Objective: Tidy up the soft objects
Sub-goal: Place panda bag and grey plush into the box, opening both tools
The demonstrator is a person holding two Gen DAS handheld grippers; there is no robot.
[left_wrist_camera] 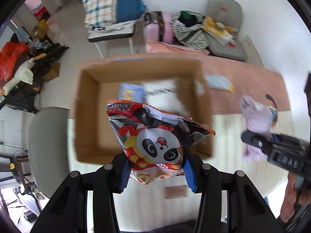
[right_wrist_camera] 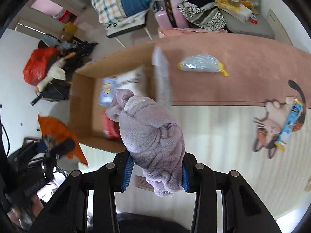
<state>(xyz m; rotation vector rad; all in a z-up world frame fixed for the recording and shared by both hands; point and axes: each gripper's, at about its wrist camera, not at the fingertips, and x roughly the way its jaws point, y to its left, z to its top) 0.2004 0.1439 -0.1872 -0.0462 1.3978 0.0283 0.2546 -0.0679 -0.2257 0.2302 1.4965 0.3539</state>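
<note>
My left gripper [left_wrist_camera: 155, 172] is shut on a red and white snack bag with a panda [left_wrist_camera: 153, 134] and holds it above the near edge of an open cardboard box [left_wrist_camera: 85, 116]. My right gripper [right_wrist_camera: 155, 174] is shut on a rolled lilac towel [right_wrist_camera: 151, 134], held above the table just right of the box [right_wrist_camera: 81, 101]. In the left wrist view the right gripper [left_wrist_camera: 250, 137] and towel [left_wrist_camera: 254, 114] show at the right. A blue packet [left_wrist_camera: 130, 93] and a white item lie inside the box.
A grey-blue pouch with yellow ends [right_wrist_camera: 202, 66] lies on the pink tablecloth [right_wrist_camera: 252, 58]. A cat-shaped item with a blue packet [right_wrist_camera: 278, 122] lies on the striped mat. Chairs [left_wrist_camera: 108, 35] with bags and clutter stand behind the table.
</note>
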